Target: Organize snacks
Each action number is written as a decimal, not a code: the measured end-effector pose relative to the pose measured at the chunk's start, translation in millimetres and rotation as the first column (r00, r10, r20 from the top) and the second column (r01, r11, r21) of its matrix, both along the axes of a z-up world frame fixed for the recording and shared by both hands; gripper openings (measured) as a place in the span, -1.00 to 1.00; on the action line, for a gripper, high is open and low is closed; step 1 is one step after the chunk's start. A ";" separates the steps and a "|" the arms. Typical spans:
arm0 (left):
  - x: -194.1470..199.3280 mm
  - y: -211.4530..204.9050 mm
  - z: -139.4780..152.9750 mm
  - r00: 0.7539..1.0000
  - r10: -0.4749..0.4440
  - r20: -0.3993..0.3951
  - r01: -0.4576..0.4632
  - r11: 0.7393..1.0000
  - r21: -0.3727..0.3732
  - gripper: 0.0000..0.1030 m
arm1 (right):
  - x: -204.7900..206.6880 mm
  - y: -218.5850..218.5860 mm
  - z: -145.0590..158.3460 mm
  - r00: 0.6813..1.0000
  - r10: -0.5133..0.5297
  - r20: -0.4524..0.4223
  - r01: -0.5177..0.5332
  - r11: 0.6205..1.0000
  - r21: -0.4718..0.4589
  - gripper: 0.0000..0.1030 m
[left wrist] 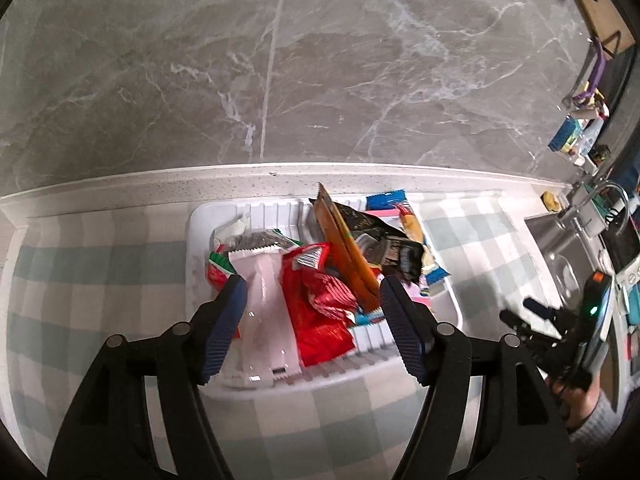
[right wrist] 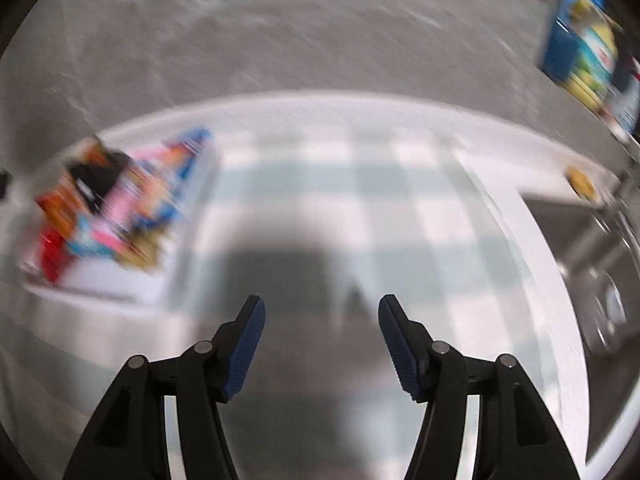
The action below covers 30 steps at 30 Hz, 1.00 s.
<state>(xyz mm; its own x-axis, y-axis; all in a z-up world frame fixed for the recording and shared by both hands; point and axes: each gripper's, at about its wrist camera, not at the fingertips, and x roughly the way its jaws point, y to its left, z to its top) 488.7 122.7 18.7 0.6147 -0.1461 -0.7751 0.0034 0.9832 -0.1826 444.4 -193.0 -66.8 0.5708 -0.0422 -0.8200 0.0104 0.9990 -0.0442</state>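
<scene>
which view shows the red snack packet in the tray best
The left wrist view: the red snack packet lies sharp and near-central in the white tray, between the open left hand-held gripper fingers. The right wrist view is motion-blurred, showing only a red smear at far left.

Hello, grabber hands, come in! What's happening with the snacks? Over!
Left gripper open above white tray. Right gripper open, empty, over checked cloth. Snacks piled in tray. Nothing blocking.

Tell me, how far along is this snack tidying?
Nearly finished, it seems: the snack packets, among them a red packet and a pale pink packet, are piled in the white tray. Both the left hand-held gripper and right hand-held gripper are open and empty. No loose snacks show on the checked cloth.
</scene>
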 end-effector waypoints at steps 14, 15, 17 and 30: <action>-60.0 -57.3 38.4 0.999 -0.023 0.049 0.019 0.998 0.067 0.31 | -53.0 -65.6 -33.2 0.992 -0.123 0.035 0.120 0.991 0.062 1.00; -62.4 -58.7 40.0 0.998 -0.020 0.052 0.016 0.998 0.067 0.31 | -54.5 -64.5 -32.7 0.992 -0.122 0.035 0.120 0.991 0.059 1.00; -69.5 -62.5 46.8 0.998 -0.016 0.063 0.012 0.998 0.061 0.31 | -50.8 -63.3 -33.8 0.992 -0.120 0.034 0.118 0.991 0.057 1.00; -92.8 -66.2 73.1 0.993 0.038 0.111 -0.037 0.999 -0.009 0.39 | -50.1 -63.6 -33.8 0.992 -0.120 0.034 0.118 0.992 0.055 1.00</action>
<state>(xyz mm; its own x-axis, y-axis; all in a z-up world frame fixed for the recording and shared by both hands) 396.0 56.6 91.7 0.7018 -0.1267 -0.7010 -0.0127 0.9817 -0.1902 394.2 -256.6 -100.6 0.5943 -0.0685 -0.8013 0.1297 0.9915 0.0114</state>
